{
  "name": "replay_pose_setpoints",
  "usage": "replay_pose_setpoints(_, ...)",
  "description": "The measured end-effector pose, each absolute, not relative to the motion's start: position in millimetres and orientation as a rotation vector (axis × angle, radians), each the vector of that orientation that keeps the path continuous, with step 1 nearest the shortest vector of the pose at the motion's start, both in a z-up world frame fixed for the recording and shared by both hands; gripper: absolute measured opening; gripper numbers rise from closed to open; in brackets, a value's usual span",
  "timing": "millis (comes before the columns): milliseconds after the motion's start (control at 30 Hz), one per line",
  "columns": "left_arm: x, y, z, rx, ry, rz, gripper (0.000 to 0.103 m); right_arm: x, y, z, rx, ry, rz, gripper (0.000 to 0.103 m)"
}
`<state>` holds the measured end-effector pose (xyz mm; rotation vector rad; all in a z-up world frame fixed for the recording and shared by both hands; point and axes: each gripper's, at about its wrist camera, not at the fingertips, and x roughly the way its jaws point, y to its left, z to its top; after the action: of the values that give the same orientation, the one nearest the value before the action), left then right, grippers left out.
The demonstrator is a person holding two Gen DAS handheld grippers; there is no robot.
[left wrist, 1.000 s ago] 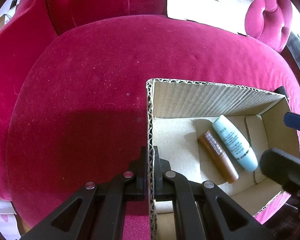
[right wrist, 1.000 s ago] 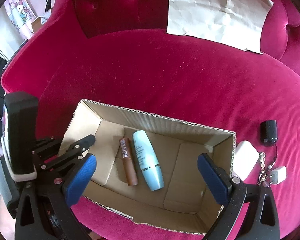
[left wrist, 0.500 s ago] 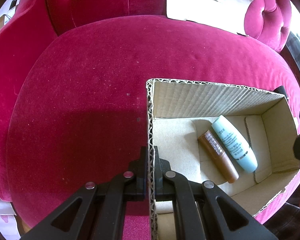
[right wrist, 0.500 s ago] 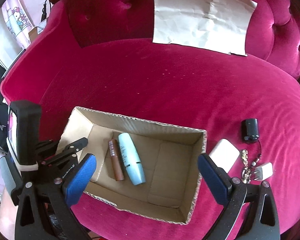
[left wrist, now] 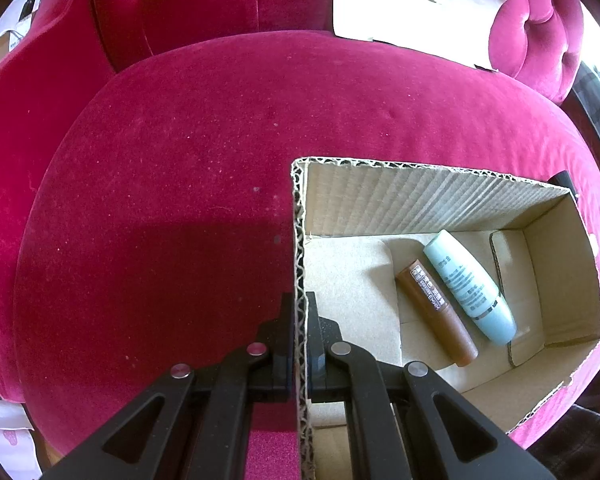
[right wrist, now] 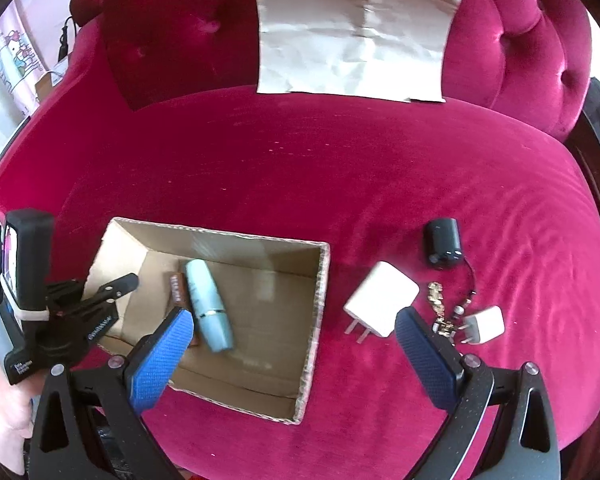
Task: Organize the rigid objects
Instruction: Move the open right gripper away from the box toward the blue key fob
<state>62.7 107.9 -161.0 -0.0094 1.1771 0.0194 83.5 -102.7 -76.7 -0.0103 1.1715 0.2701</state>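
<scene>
Hidden or unclear items, for your record:

- Brown tube [right wrist: 179, 289]: in your right wrist view its lower half is covered by the right gripper's blue pad [right wrist: 159, 356]; label print too blurred to read.
- Pale blue bottle [right wrist: 210, 306]: motion-blurred there; its lettering is too small to read in either view.
- Cardboard box [left wrist: 420, 200]: in your left wrist view the near wall runs off the frame at 6 o'clock.
- Black device [left wrist: 561, 179]: only a corner shows above the box rim at 3 o'clock.
- Keychain cluster [right wrist: 440, 308]: too small to identify, partly behind the right pad.
</scene>
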Motion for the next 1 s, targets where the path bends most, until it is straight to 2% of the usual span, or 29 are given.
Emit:
replay_pose_setpoints(367,63.8,106.4,-158.7,-0.008,1.178,0.019,0.003,85.0,-153.6,-73.9,0.02,1.17,0.165,0.103)
replay_pose_setpoints(1000,63.8,112.6,-159.1,-0.02,1.179,0.012,0.003,66.3,-218.9,-115.1,0.045,1.277,0.017,0.103)
